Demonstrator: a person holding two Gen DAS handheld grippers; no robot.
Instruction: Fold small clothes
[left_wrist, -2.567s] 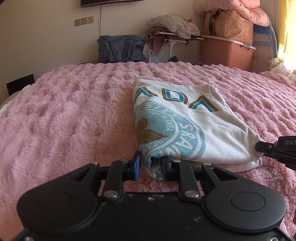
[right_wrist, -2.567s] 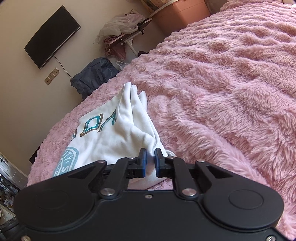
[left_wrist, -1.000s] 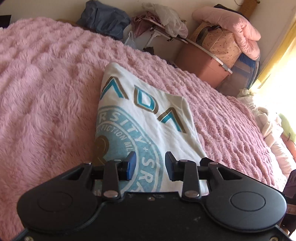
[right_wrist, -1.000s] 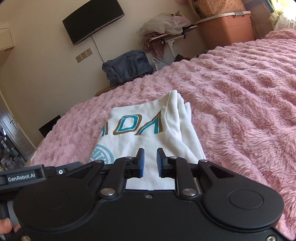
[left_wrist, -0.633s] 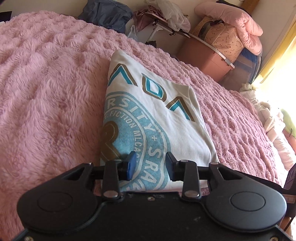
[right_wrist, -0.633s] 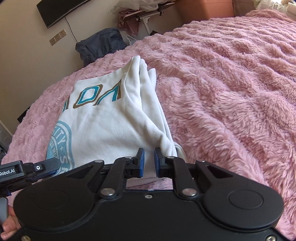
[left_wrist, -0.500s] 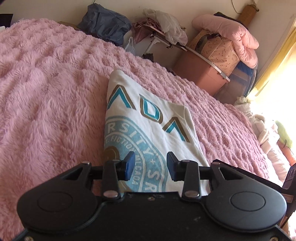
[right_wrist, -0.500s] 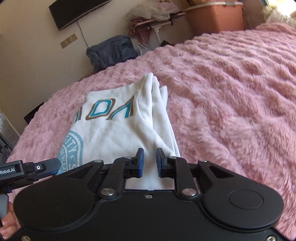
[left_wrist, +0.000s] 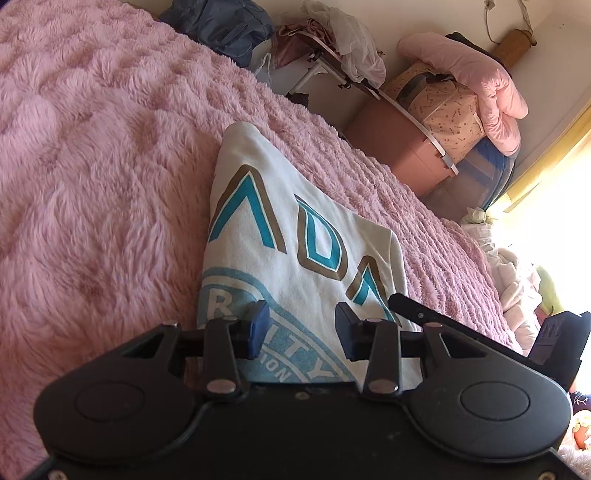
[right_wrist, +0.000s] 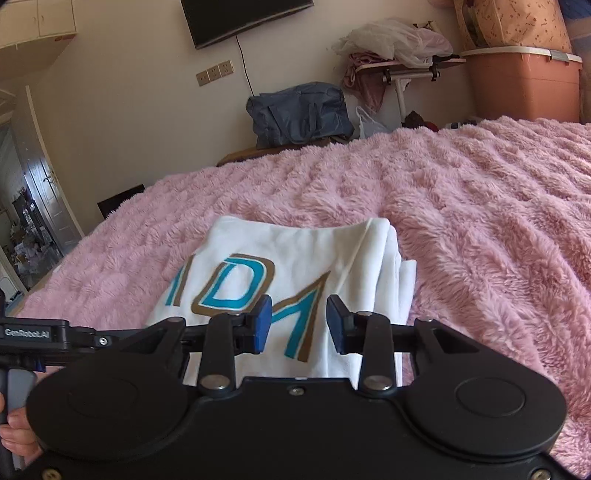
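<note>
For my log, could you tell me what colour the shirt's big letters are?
Teal, outlined in brown, on the white shirt; right wrist view.

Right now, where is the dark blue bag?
In the right wrist view, the dark blue bag sits beyond the far edge of the pink blanket, against the wall, below the television.

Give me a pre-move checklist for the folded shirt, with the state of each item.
1. Left gripper open, nothing between its fingers: ok.
2. Right gripper open, nothing between its fingers: ok.
3. White shirt lies folded on the pink blanket, print up: ok.
4. Right edge layers aligned: not ok, they fan apart slightly.
5. Near edge of the shirt tidy: cannot tell, hidden behind the grippers.
</note>
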